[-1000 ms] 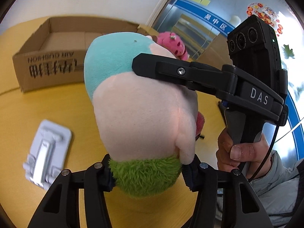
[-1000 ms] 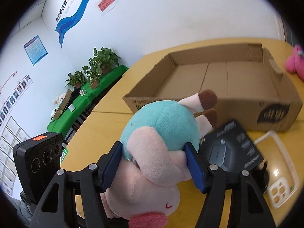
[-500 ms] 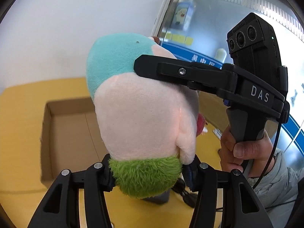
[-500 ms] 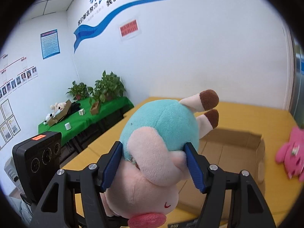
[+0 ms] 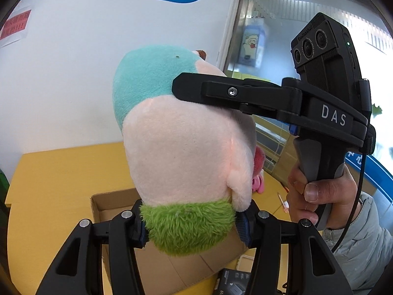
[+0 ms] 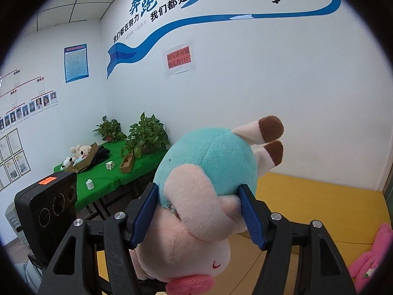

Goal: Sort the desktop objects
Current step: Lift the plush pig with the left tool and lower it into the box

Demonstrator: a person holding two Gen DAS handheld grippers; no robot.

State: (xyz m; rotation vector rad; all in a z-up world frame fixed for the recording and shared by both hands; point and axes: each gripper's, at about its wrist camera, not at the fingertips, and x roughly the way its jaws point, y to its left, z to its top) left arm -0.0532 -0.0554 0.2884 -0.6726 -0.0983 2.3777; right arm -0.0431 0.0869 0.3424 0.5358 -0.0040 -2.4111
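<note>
A plush toy point(image 5: 184, 147) with a pink body, a teal back and a green tuft hangs in the air, held at both ends. My left gripper point(image 5: 194, 221) is shut on its green tuft end. My right gripper point(image 6: 199, 209) is shut on the teal and pink part of the toy point(image 6: 208, 162), whose brown-tipped feet point up and to the right. In the left wrist view one black finger point(image 5: 221, 91) of the right gripper lies across the toy's top, and a person's hand point(image 5: 316, 196) holds that gripper's handle.
Below the toy an open cardboard box point(image 5: 115, 204) stands on the yellow table point(image 5: 61, 184). A small pink plush point(image 6: 371, 258) lies on the table at the right. A black packet point(image 5: 233, 285) lies in front of the box. A white wall is behind.
Both grippers have risen together with the plush toy still held. The table and box have dropped low in both views, and the wall now fills the background.
</note>
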